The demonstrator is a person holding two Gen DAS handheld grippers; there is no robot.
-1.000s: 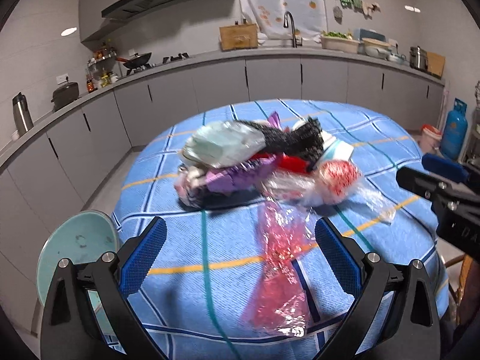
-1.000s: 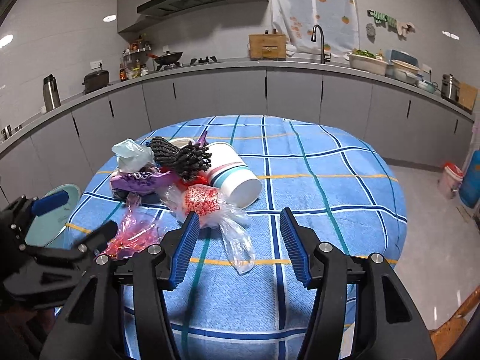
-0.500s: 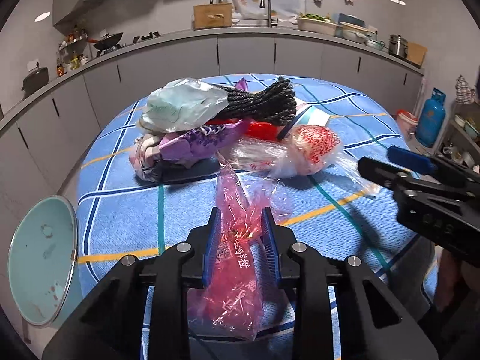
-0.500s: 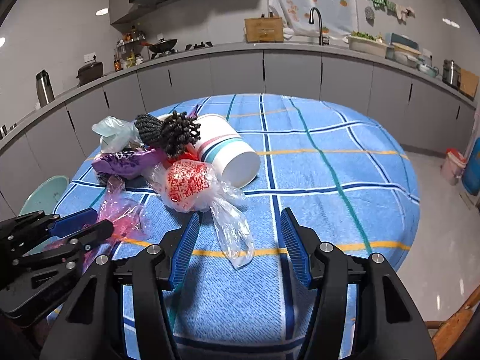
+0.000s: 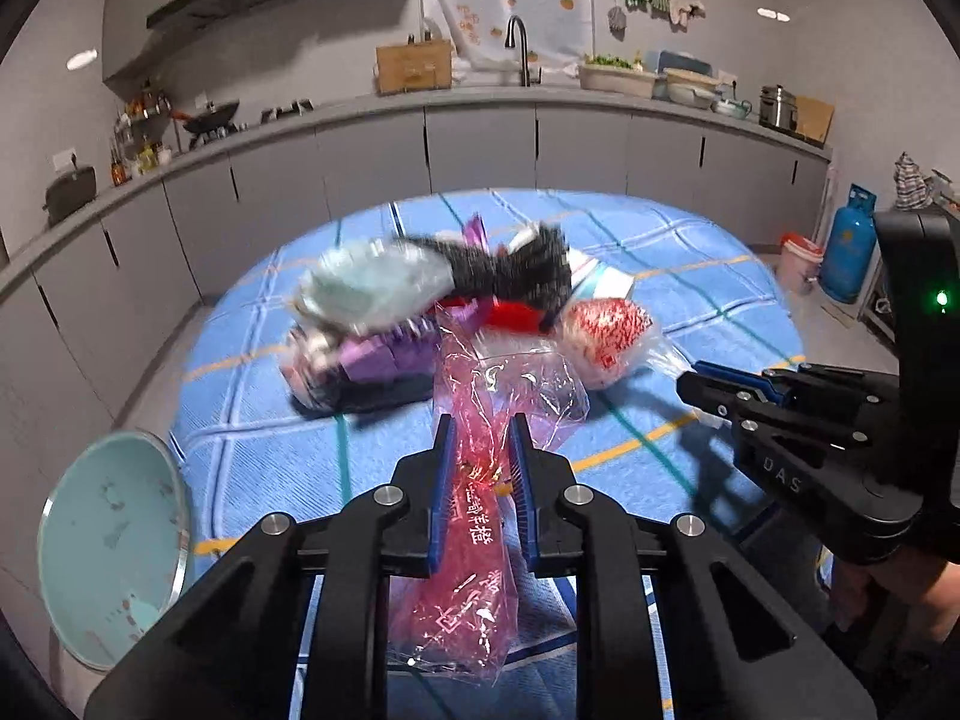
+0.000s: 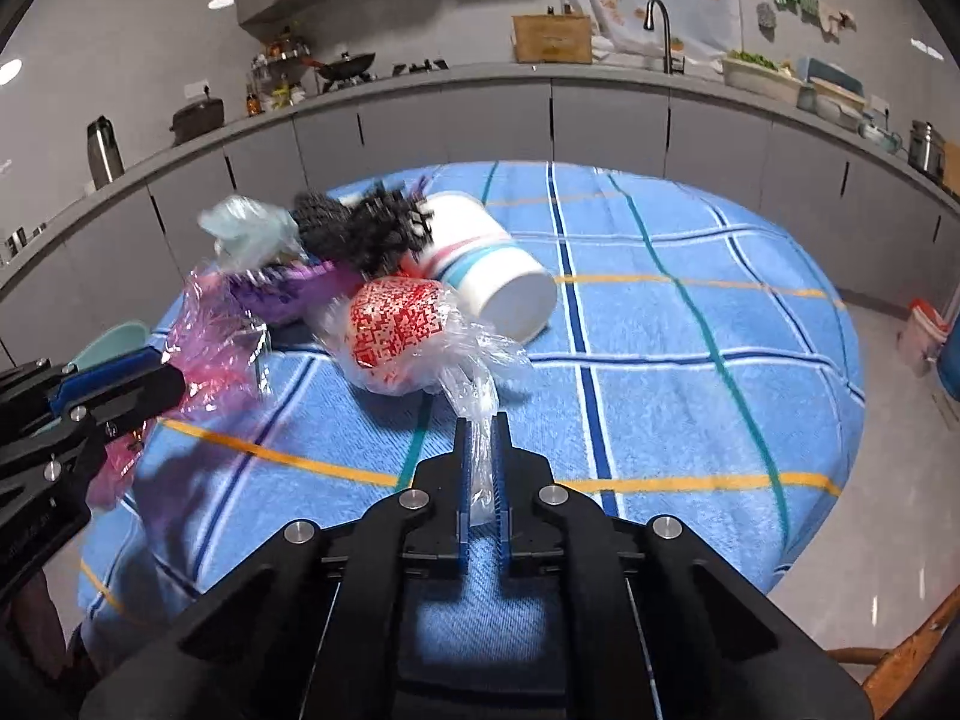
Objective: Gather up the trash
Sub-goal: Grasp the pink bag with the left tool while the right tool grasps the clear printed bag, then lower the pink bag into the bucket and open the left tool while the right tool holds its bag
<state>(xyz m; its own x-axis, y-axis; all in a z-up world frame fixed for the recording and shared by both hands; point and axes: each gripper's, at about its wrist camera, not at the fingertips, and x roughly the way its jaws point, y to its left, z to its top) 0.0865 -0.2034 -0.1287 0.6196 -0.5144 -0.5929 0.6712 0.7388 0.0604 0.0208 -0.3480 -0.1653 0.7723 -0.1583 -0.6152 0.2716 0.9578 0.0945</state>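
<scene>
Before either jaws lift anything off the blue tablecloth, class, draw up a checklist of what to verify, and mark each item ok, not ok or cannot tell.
1. Left gripper on the pink wrapper: jaws closing with the film between them: ok.
2. Right gripper shut on the clear tail of the red-printed bag: ok.
3. Pink wrapper free of the purple packet: cannot tell, blurred.
4. Red-printed bag clear of the white cup: not ok, they look to be touching.
5. Grippers apart from each other: ok.
6. Somewhere to drop the trash: cannot tell.
</scene>
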